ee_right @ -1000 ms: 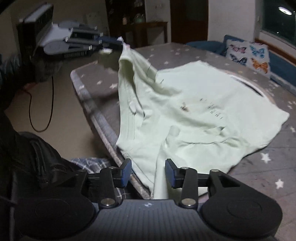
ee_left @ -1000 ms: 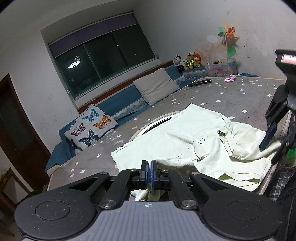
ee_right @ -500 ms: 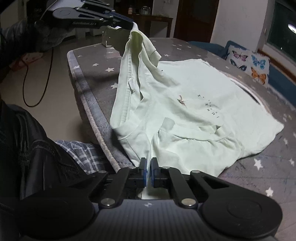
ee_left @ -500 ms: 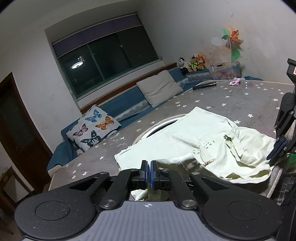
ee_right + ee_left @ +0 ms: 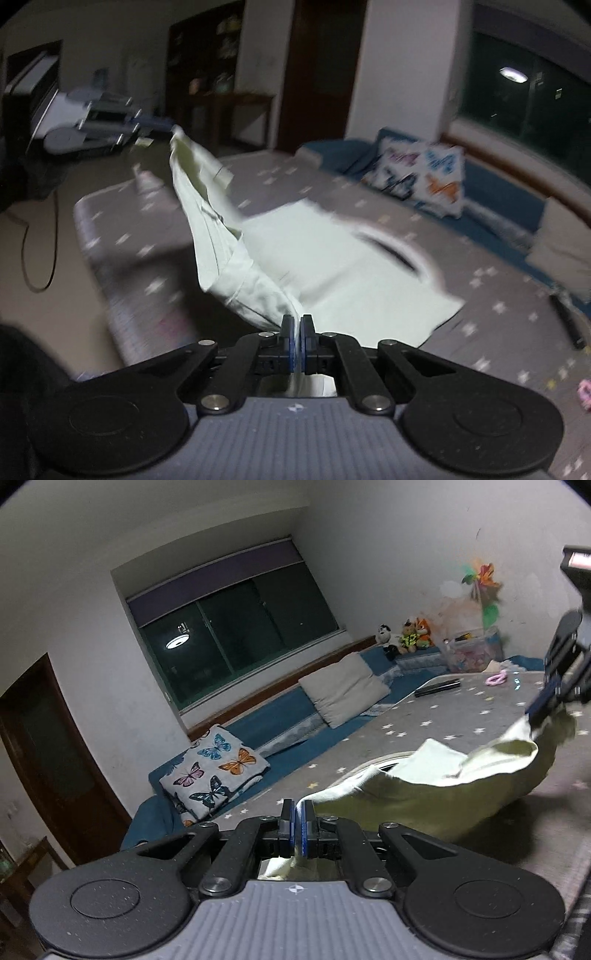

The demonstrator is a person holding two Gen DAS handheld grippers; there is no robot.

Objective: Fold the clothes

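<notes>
A pale green shirt (image 5: 436,797) hangs between my two grippers above the grey star-patterned table (image 5: 461,716). My left gripper (image 5: 297,825) is shut on one edge of it. My right gripper (image 5: 297,341) is shut on another edge, and the lifted near edge (image 5: 221,236) stretches up from it to the left gripper (image 5: 155,123) at the upper left. The far part of the shirt (image 5: 354,280) still lies on the table. The right gripper also shows at the right edge of the left wrist view (image 5: 543,705), pinching the cloth.
A blue bench with a butterfly cushion (image 5: 218,771) and a grey cushion (image 5: 343,688) runs along the window wall. A dark remote (image 5: 437,687), a pink item (image 5: 496,679) and a toy box (image 5: 474,653) sit at the table's far end. A cable (image 5: 33,254) lies on the floor.
The right gripper shut on the shirt's near edge. Both grippers then rose, lifting that side off the table so it hangs between them.
</notes>
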